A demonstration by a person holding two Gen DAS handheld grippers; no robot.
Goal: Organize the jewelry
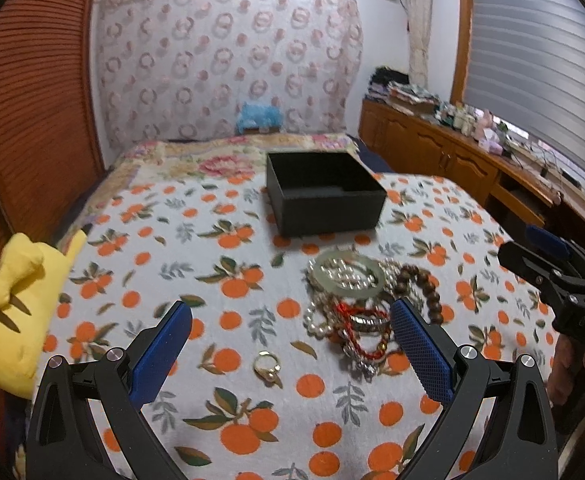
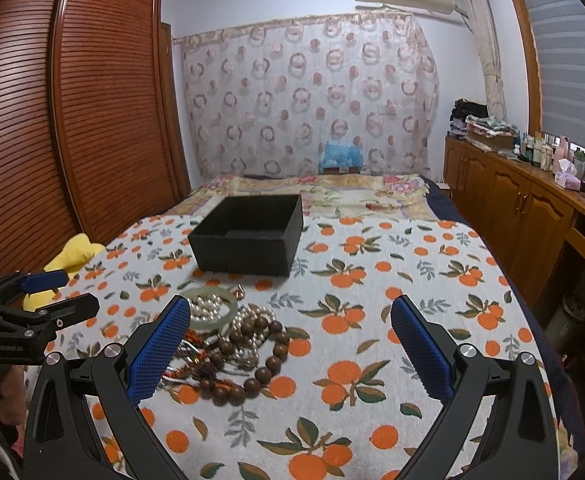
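One jewelry pile (image 1: 356, 304), flat, unaligned.

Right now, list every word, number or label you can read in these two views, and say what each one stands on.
"045", faint and partly blurred, on the black body of the right gripper, seen from the left wrist.
White lettering on the black body of the left gripper, seen from the right wrist: too blurred to read.
Labels on the bottles on the wooden cabinet: too small to read.
Black box: no text visible.
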